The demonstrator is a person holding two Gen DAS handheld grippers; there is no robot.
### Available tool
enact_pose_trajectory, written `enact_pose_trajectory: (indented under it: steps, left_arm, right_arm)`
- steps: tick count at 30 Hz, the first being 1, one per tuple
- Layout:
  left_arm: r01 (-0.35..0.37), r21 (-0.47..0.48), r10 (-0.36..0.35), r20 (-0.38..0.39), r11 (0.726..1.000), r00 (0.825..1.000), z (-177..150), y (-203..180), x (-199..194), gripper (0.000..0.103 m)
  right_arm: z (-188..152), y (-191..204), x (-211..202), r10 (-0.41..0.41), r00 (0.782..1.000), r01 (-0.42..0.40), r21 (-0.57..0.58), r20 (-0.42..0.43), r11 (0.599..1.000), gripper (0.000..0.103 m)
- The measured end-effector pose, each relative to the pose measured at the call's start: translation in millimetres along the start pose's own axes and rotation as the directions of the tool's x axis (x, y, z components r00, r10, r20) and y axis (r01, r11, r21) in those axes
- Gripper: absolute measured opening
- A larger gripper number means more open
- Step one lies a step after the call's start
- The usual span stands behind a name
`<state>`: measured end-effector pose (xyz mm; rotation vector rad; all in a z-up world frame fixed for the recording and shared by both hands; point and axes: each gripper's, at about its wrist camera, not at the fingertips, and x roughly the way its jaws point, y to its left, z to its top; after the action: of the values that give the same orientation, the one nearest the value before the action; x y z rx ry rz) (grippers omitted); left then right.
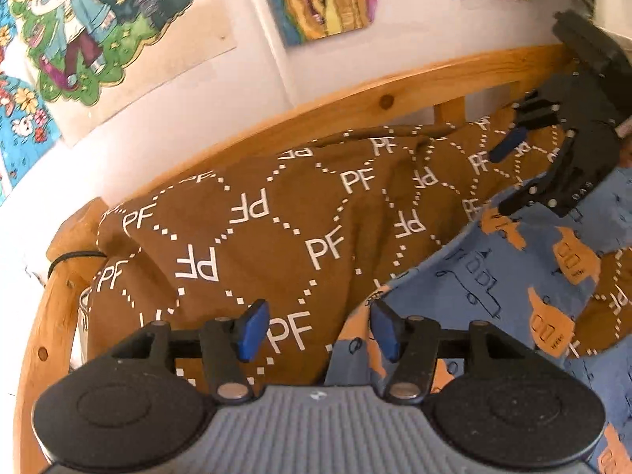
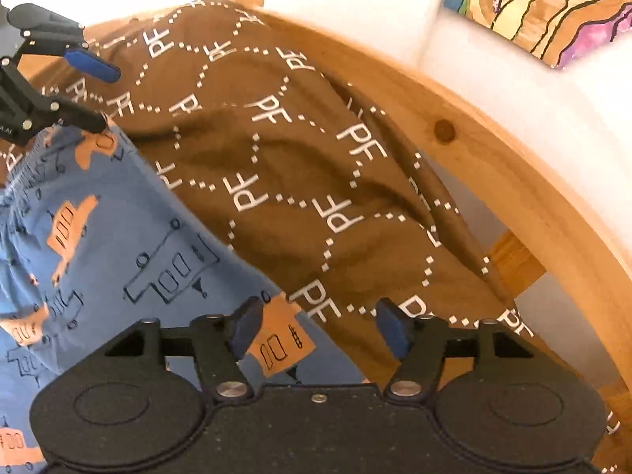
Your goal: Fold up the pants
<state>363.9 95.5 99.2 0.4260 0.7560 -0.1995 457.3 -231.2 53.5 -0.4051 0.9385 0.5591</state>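
Observation:
The pants [image 1: 513, 268] are blue with orange truck prints and lie spread on a brown blanket. In the left wrist view my left gripper [image 1: 318, 328] is open just over the pants' left edge, and its blue pads press on nothing. My right gripper [image 1: 509, 175] shows at the upper right of that view, jaws apart over the pants' far edge. In the right wrist view the pants [image 2: 98, 237] fill the left side. My right gripper [image 2: 319, 328] is open above their orange-printed edge. My left gripper [image 2: 94, 93] appears at the upper left, also open.
A brown blanket [image 1: 256, 237] printed with white "PF" letters covers the bed [image 2: 296, 158]. A curved wooden bed rail [image 1: 355, 106] runs behind it [image 2: 493, 166]. Colourful drawings [image 1: 91, 27] hang on the white wall [image 2: 533, 8].

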Motion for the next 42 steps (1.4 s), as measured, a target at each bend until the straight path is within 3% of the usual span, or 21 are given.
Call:
enact_pose_trajectory:
  steps: [2,6,7,8,10,13,17,19,22,26,30,34,37,42]
  left_arm:
    - [0.027,0.010,-0.027,-0.005,1.000,1.000,-1.3,-1.8,-3.1,0.073]
    - [0.008,0.095,-0.004,-0.040,0.995,0.999,-5.6,-19.5,-2.2,0.070]
    - [0.000,0.116,0.007,-0.058,0.993,0.998,-5.4,-24.3,2.6,0.056]
    - [-0.008,0.127,0.018,-0.079,0.992,0.997,-6.1,-28.0,6.5,0.034]
    - [-0.006,0.125,0.023,-0.129,0.992,0.991,-5.0,-33.1,13.7,0.013]
    - [-0.021,0.101,0.035,-0.139,0.995,0.990,-3.3,-34.6,15.4,0.007]
    - [-0.033,0.112,0.047,-0.127,0.993,0.991,-2.9,-35.6,9.8,0.004]
    - [-0.032,0.126,0.046,-0.107,0.991,0.993,-5.4,-37.0,3.2,0.003]
    - [-0.035,0.139,0.044,-0.061,0.990,0.997,-10.0,-37.1,-10.5,0.003]
    - [-0.028,0.171,0.026,0.016,0.985,1.000,-20.3,-41.7,-34.1,0.003]
    - [-0.022,0.264,-0.008,0.114,0.964,0.993,-33.0,-56.0,-63.6,0.003]
    - [-0.078,0.355,0.009,0.192,0.932,0.981,-54.2,-77.9,-88.3,0.003]
    - [-0.099,0.413,0.005,0.222,0.906,0.975,-77.6,-96.6,-99.8,0.003]
    - [-0.108,0.476,0.009,0.205,0.873,0.979,-107.6,-121.4,-108.8,0.003]
  right_arm:
    - [1.1,1.5,2.6,0.024,1.000,-0.024,-0.016,-0.002,1.000,0.072]
    - [-0.1,15.3,16.4,0.033,0.998,-0.036,-0.065,-0.045,0.997,0.072]
    - [-1.5,19.2,19.2,0.032,0.998,-0.036,-0.078,-0.054,0.996,0.071]
    - [-2.5,22.4,21.8,0.025,0.998,-0.030,-0.089,-0.059,0.996,0.069]
    - [-4.4,22.7,26.6,0.016,0.998,-0.020,-0.081,-0.061,0.997,0.062]
    - [-6.1,18.6,30.2,0.012,0.999,-0.012,-0.003,-0.037,1.000,0.040]
    - [-12.8,11.8,28.5,-0.013,1.000,0.013,0.080,-0.004,0.997,0.008]
    - [-16.9,12.5,25.0,-0.027,1.000,0.026,0.089,0.010,0.996,0.001]
    - [-28.0,21.2,1.2,-0.068,0.992,0.054,0.124,0.107,0.991,0.000]
    - [-58.6,45.7,-43.8,-0.167,0.956,0.135,0.144,0.241,0.980,0.000]
    - [-87.2,77.9,-89.3,-0.227,0.926,0.198,0.123,0.301,0.972,0.000]
    - [-119.0,121.1,-139.0,-0.285,0.902,0.279,0.064,0.325,0.958,0.000]
    - [-146.4,154.2,-166.5,-0.291,0.900,0.287,0.061,0.324,0.956,0.000]
    - [-176.1,195.5,-163.5,-0.259,0.929,0.269,-0.001,0.263,0.963,0.000]
